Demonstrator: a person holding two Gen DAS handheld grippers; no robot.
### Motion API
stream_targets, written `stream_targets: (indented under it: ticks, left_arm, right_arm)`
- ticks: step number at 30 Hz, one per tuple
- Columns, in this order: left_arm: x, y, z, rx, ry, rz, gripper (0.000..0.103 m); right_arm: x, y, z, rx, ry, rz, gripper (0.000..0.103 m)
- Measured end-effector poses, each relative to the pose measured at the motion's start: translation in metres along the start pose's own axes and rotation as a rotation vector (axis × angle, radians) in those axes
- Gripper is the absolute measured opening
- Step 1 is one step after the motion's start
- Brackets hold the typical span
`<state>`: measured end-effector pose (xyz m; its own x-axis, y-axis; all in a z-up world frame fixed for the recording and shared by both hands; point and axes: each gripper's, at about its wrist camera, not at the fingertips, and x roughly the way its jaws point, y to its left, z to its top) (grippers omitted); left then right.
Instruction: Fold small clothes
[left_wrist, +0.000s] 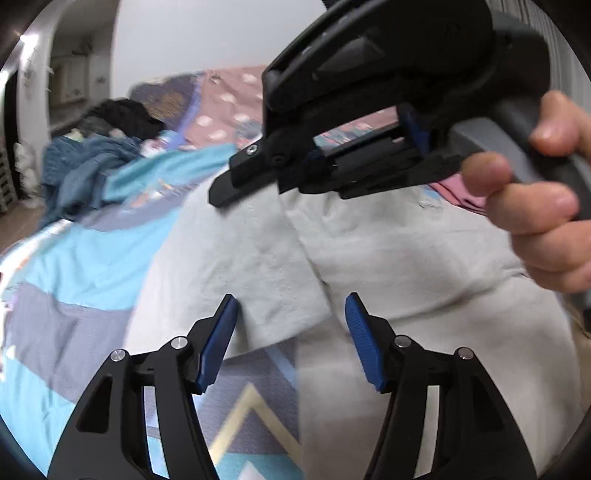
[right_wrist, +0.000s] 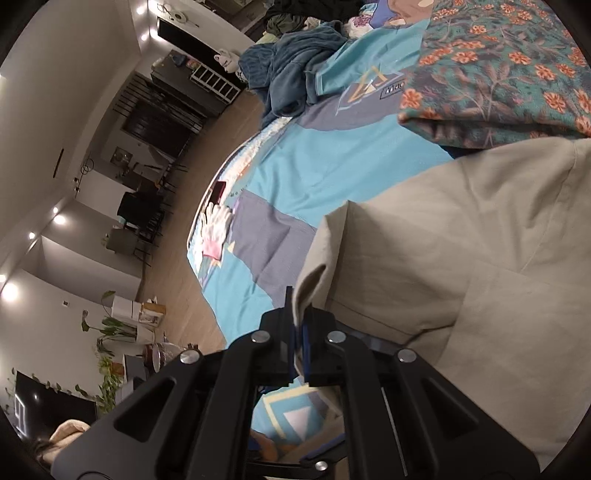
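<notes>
Garment: pale beige shorts (left_wrist: 369, 251) spread on the bed, filling the centre and the 3 o'clock side of the left wrist view; one leg's hem points to 6 o'clock.
Garment, right wrist view: the same cloth (right_wrist: 461, 258) fills the 3 to 5 o'clock part, one corner lifted into the jaws.
Right gripper (right_wrist: 298, 345): jaws nearly together, pinching an edge of the shorts between the blue pads (right_wrist: 306, 347).
Right gripper from the left wrist view: black body (left_wrist: 369, 110) at 12 to 2 o'clock above the shorts, the person's hand (left_wrist: 546, 195) around its handle at 3 o'clock.
Left gripper (left_wrist: 291, 339): jaws wide apart, nothing between them, poised over the hem.
Bedspread (left_wrist: 85, 266): turquoise and grey patches, under the shorts.
Dark blue clothing pile (left_wrist: 81, 170): at 10 o'clock, well apart.
Floral cloth (right_wrist: 498, 74): at 1 o'clock, just beside the shorts.
White gloves (right_wrist: 216, 225): near the bed's edge at 9 o'clock.
</notes>
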<state>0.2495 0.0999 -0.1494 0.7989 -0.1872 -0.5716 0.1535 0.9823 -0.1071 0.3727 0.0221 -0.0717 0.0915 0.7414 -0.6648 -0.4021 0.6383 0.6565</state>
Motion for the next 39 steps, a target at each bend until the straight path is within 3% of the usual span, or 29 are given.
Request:
stream_targets:
  ticks: [4, 7, 12, 15, 18, 22, 26, 31, 35, 39]
  left_arm:
    - [-0.007, -0.008, -0.004, 0.021, -0.049, 0.073, 0.062]
    - [-0.007, -0.006, -0.005, -0.008, -0.024, 0.018, 0.059]
    - [-0.005, -0.002, -0.01, 0.0, -0.032, 0.088, 0.056]
    - [-0.014, -0.014, -0.016, 0.055, -0.082, 0.111, 0.063]
    - [-0.02, -0.035, -0.019, 0.179, -0.169, 0.255, 0.083]
    - [-0.016, -0.055, -0.016, 0.277, -0.226, 0.39, 0.084]
    - [-0.002, -0.056, -0.006, 0.302, -0.197, 0.466, 0.083]
    - [-0.009, -0.047, 0.0, 0.249, -0.242, 0.506, 0.056]
    - [-0.011, -0.038, 0.001, 0.208, -0.268, 0.532, 0.022]
    - [-0.019, -0.039, -0.001, 0.214, -0.317, 0.516, 0.012]
  right_arm:
    - [-0.002, 0.002, 0.001, 0.064, 0.0, 0.103, 0.003]
    - [-0.007, 0.001, -0.002, 0.06, -0.023, 0.115, 0.003]
    - [-0.019, -0.017, -0.007, 0.164, -0.04, 0.201, 0.003]
    - [-0.023, -0.019, -0.01, 0.216, -0.054, 0.25, 0.003]
    - [-0.026, -0.018, -0.012, 0.263, -0.065, 0.292, 0.003]
    - [-0.028, -0.008, -0.013, 0.258, -0.076, 0.312, 0.003]
    - [-0.034, -0.003, -0.018, 0.246, -0.075, 0.335, 0.003]
    - [-0.045, 0.001, -0.019, 0.221, -0.096, 0.328, 0.003]
    - [-0.047, -0.001, -0.017, 0.223, -0.104, 0.339, 0.003]
    - [-0.052, -0.005, -0.02, 0.24, -0.115, 0.35, 0.003]
